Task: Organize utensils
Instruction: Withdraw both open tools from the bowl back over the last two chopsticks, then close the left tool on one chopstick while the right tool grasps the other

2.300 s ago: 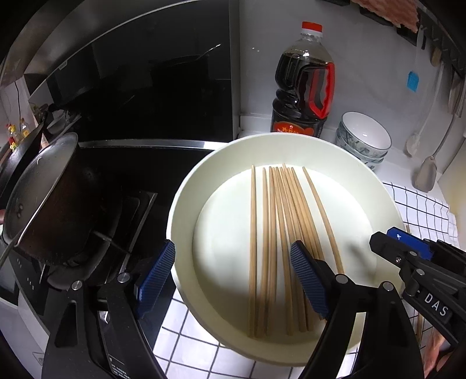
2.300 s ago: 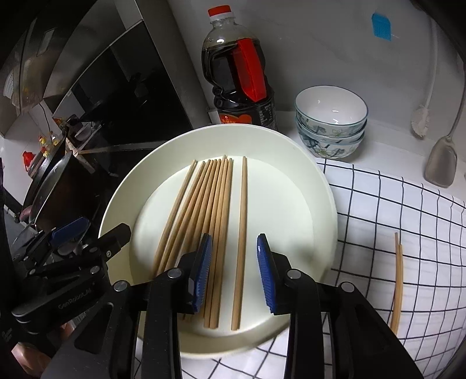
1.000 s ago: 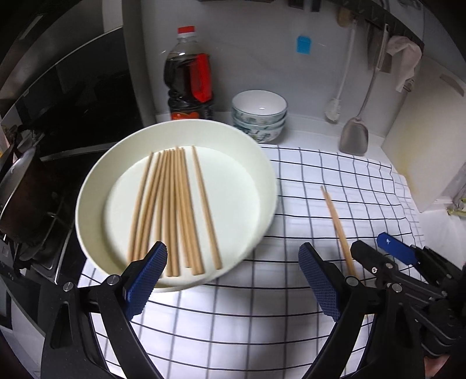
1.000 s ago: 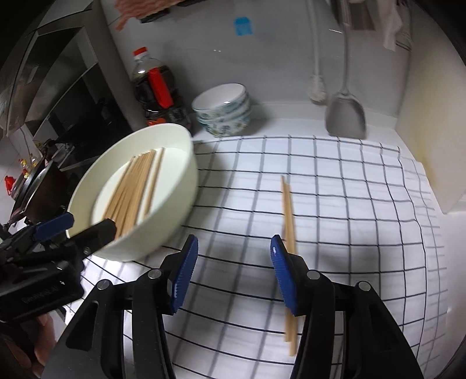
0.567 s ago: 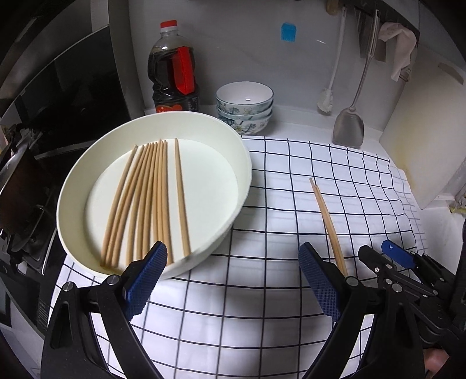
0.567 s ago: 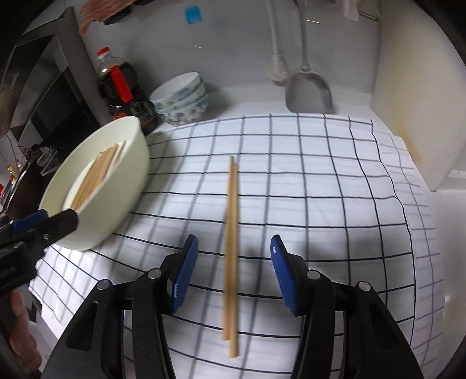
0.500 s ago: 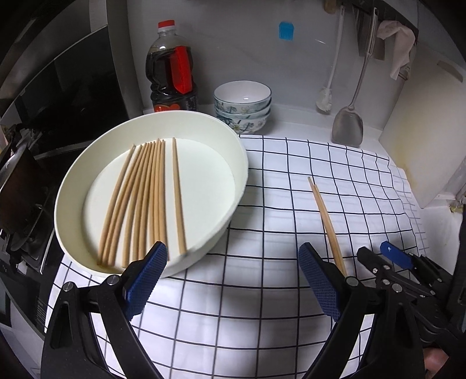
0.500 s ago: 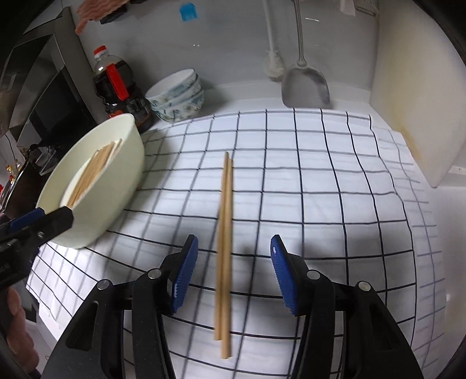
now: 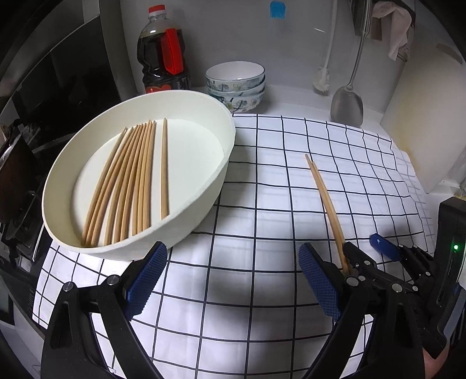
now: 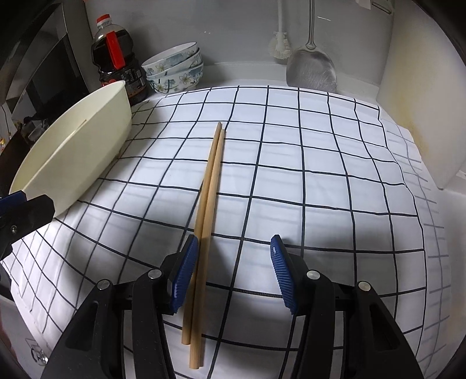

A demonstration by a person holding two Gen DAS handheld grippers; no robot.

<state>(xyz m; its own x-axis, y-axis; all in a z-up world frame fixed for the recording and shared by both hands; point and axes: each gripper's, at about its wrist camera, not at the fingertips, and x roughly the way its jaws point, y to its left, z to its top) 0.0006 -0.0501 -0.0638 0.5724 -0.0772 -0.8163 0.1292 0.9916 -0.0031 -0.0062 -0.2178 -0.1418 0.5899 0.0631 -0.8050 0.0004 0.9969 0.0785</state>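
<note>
2 chopsticks lie beside right gripper fingers.

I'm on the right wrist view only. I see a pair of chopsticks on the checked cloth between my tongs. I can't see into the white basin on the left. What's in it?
Observer: The white basin holds more wooden chopsticks lying flat side by side, with one a little apart from the rest.
Operator: Are the left tongs holding anything?
Observer: No. The left tongs are open and empty, over the checked cloth by the basin's near rim.
Operator: Anything on the wall above my frame?
Observer: A small blue brush hangs above the stacked bowls.
</note>
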